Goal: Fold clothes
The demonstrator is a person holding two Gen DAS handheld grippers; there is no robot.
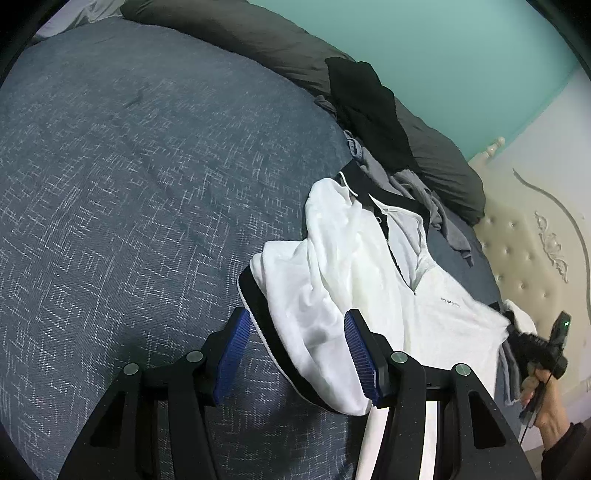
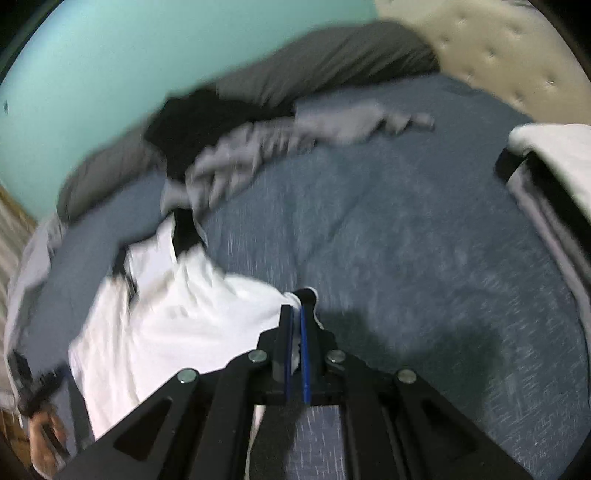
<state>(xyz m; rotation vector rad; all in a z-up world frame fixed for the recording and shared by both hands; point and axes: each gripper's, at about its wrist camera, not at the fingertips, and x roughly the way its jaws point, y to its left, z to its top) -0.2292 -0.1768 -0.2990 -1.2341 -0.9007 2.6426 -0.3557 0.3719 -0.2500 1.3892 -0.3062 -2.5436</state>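
A white top with black trim [image 1: 369, 266] lies crumpled on the blue-grey bedspread [image 1: 129, 184]. In the left wrist view my left gripper [image 1: 299, 352] stands open over the top's black hem band. The band and a fold of white cloth lie between its blue pads [image 1: 236, 347], and the cloth drapes against the right one. At the far right a hand holds my right gripper [image 1: 517, 330], shut on the top's other edge. In the blurred right wrist view the right gripper [image 2: 295, 314] pinches a corner of the white top [image 2: 177, 314] and holds it off the bedspread [image 2: 424, 258].
A black garment [image 1: 365, 107] and crumpled grey clothes [image 1: 417, 192] are heaped by a dark grey duvet [image 1: 236, 33] along the teal wall. A cream tufted headboard [image 1: 524, 236] borders the bed. A folded white and black item [image 2: 546, 155] lies at the bed's right side.
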